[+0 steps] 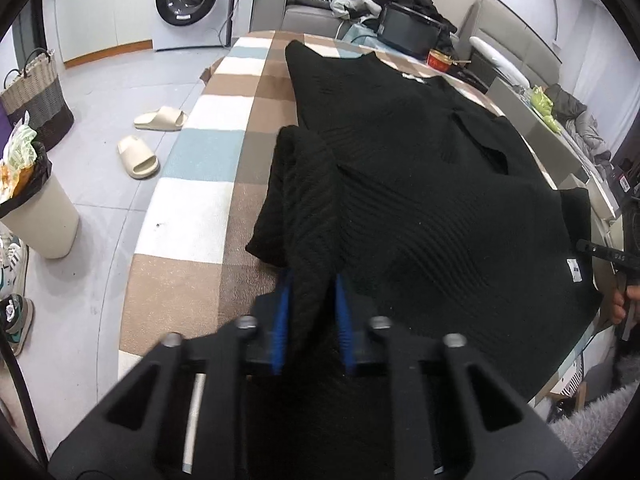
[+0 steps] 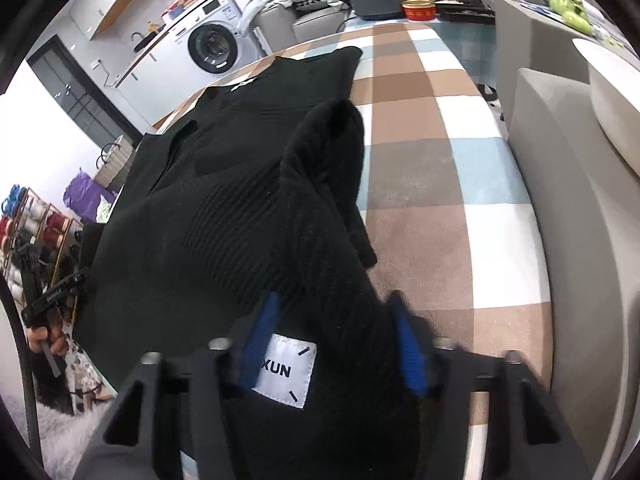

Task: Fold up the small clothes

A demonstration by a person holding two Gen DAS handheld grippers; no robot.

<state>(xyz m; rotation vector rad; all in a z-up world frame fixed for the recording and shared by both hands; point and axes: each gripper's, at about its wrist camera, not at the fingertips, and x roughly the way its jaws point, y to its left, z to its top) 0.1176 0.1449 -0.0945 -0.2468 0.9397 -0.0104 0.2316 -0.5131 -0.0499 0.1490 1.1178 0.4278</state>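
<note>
A black knit sweater (image 1: 420, 168) lies spread on the checked cloth of the table (image 1: 208, 152). My left gripper (image 1: 312, 284) is shut on the sweater's near hem at its left corner, with fabric bunched between the blue pads (image 1: 282, 320). In the right wrist view the same sweater (image 2: 224, 184) shows, with a white "XUN" label (image 2: 286, 372) by the hem. My right gripper (image 2: 334, 312) holds the hem at the label corner, fabric filling the gap between its blue pads (image 2: 408, 356). Both corners are lifted slightly off the table. The left gripper also shows at the left edge of the right wrist view (image 2: 52, 296).
A black tray (image 1: 408, 32) and a red tin (image 1: 440, 58) sit at the table's far end. A grey sofa (image 2: 560, 184) runs along the right side. On the floor to the left are slippers (image 1: 138, 156), a bin (image 1: 40, 212) and a woven basket (image 1: 36, 96).
</note>
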